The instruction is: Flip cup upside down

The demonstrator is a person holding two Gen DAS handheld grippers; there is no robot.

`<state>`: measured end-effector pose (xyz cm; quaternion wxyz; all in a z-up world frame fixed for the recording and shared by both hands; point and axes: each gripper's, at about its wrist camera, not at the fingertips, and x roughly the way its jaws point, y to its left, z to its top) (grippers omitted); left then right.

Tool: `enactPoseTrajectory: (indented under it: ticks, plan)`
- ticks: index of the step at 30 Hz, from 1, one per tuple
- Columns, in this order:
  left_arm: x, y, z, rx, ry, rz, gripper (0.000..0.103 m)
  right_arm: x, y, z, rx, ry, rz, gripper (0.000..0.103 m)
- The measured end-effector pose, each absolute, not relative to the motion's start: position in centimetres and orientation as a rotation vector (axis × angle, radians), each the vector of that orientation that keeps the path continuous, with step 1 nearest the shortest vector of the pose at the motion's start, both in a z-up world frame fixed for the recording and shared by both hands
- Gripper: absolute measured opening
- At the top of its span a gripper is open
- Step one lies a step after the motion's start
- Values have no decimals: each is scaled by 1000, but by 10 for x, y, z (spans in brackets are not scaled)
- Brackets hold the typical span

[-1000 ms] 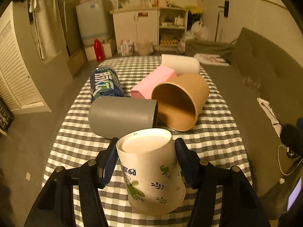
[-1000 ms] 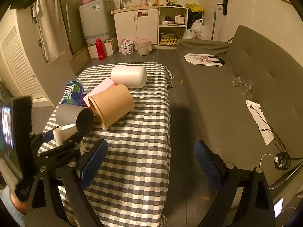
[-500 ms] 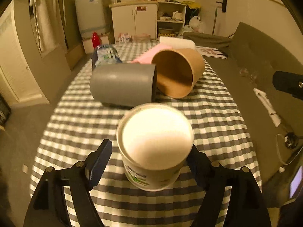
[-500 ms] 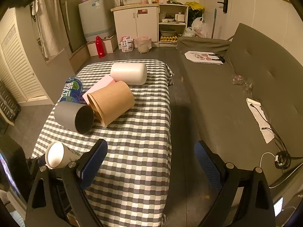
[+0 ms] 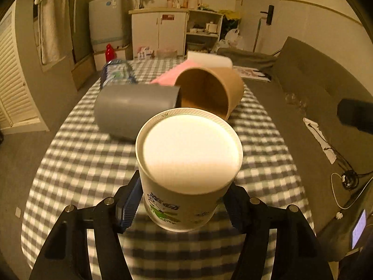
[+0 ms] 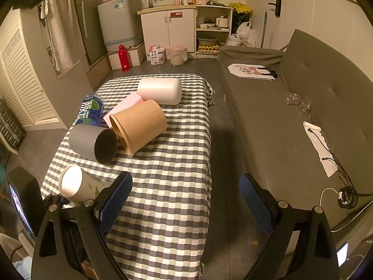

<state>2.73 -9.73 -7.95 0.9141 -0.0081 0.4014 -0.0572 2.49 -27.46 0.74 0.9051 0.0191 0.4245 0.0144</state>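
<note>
Cup (image 5: 186, 175) held in left tongs (image 5: 184, 200); three containers lie beyond.

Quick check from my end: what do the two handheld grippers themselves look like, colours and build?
Both match: the left gripper and right gripper have matte black angular frames with cut-out openings, silver round screw heads on the linkages, and blue ribbed or textured pads on the fingertips. No cables, markings or sleeves show on either.

Just beyond the gray cup (image 6: 93, 142), the brown cup (image 6: 139, 126) blocked your path. To its right, bare checkered tablecloth (image 6: 184, 163) lay open to you.
</note>
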Motion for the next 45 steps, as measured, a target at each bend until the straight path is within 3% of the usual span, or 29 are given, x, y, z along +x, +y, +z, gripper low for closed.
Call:
enactPoseTrajectory:
  ticks: [12, 15, 17, 39, 45]
  plan:
    - [50, -106, -95, -4, 824, -115, 67, 26, -274, 5, 28, 886, 32, 93]
    - [50, -105, -95, -6, 824, -117, 70, 28, -276, 4, 34, 890, 28, 93]
    - [50, -106, -96, 2, 837, -108, 84, 29, -277, 4, 39, 889, 28, 93]
    - [0, -34, 10, -17, 628, -126, 85, 3, -256, 32, 35, 726, 103, 93]
    - [-14, -15, 12, -39, 604, -115, 85, -14, -236, 32, 37, 694, 147, 93]
